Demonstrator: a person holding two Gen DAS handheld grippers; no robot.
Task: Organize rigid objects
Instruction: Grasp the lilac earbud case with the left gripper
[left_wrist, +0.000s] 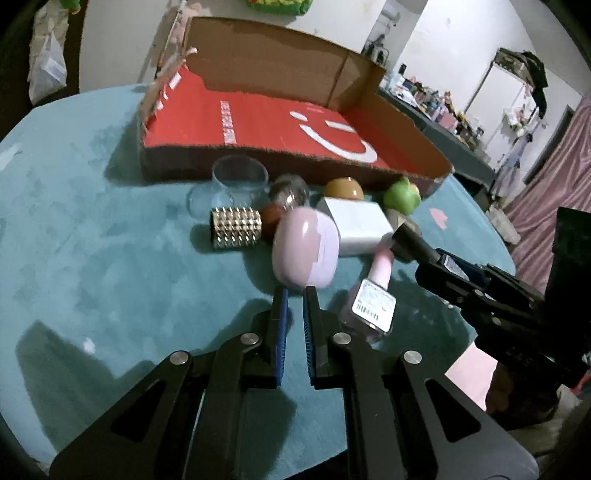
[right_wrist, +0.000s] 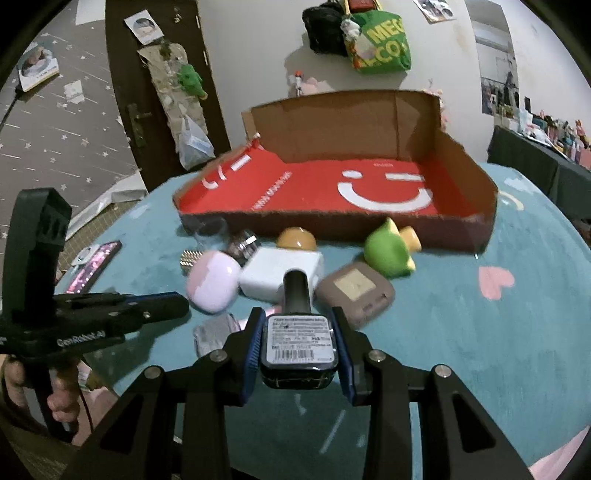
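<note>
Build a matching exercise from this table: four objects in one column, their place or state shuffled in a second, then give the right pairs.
Objects
1. dark bottle with barcode label
2. cardboard box
3. green toy
4. studded gold cylinder

Place or state
A. lying on its side on the teal cloth, left of the pink case
B. clamped between the pads of the right hand-held gripper
C. nothing inside it, red floor with a white smile
D. on the cloth just in front of the box's near wall

Pairs: 1-B, 2-C, 3-D, 4-A
</note>
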